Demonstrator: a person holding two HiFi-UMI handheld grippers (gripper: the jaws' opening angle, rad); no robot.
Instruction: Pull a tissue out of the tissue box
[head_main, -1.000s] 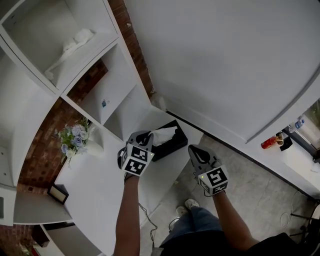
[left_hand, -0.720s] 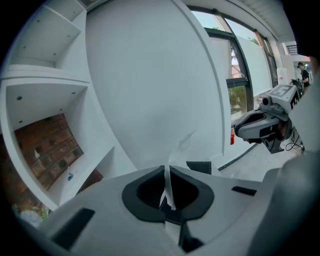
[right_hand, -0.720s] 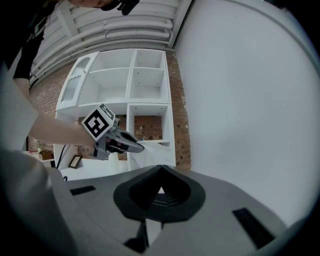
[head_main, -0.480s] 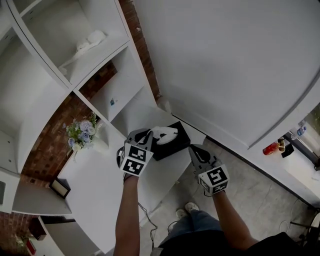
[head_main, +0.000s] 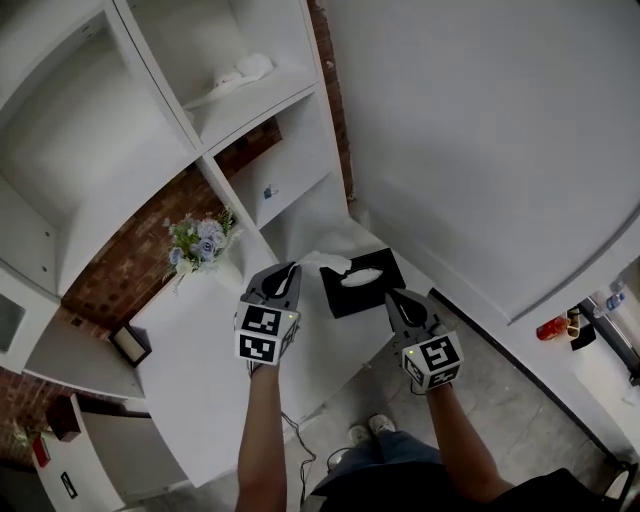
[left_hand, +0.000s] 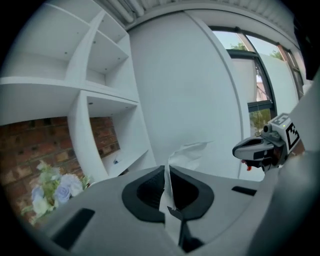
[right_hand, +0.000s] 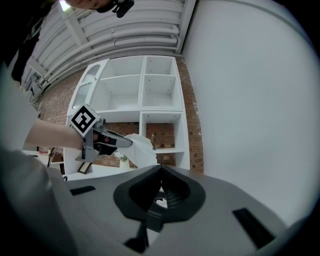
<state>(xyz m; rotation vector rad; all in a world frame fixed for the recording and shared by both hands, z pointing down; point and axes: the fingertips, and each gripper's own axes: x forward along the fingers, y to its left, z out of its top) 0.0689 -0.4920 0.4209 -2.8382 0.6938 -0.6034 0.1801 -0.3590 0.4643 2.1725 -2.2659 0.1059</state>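
The black tissue box (head_main: 372, 290) lies on the white table top (head_main: 215, 375), with a bit of white tissue showing in its slot (head_main: 358, 278). My left gripper (head_main: 292, 268) is raised just left of the box, shut on a pulled-out white tissue (head_main: 325, 262). In the left gripper view the tissue (left_hand: 187, 150) is pinched between the jaws of the left gripper (left_hand: 166, 168) and flares upward. My right gripper (head_main: 392, 298) hovers at the box's near right side with its jaws together and nothing in them. In the right gripper view, past the right gripper (right_hand: 161, 169), the left gripper (right_hand: 126, 142) holds the tissue (right_hand: 141, 150).
A vase of pale flowers (head_main: 200, 245) stands left of the box. White shelving (head_main: 270, 150) rises behind it against a brick wall. A small framed picture (head_main: 128, 345) sits at the table's left end. A white wall runs right of the box, with a red bottle (head_main: 548, 327) beyond.
My left gripper has risen and drawn back to the left with the tissue, which has come out of the box slot. The right gripper has lifted a little.
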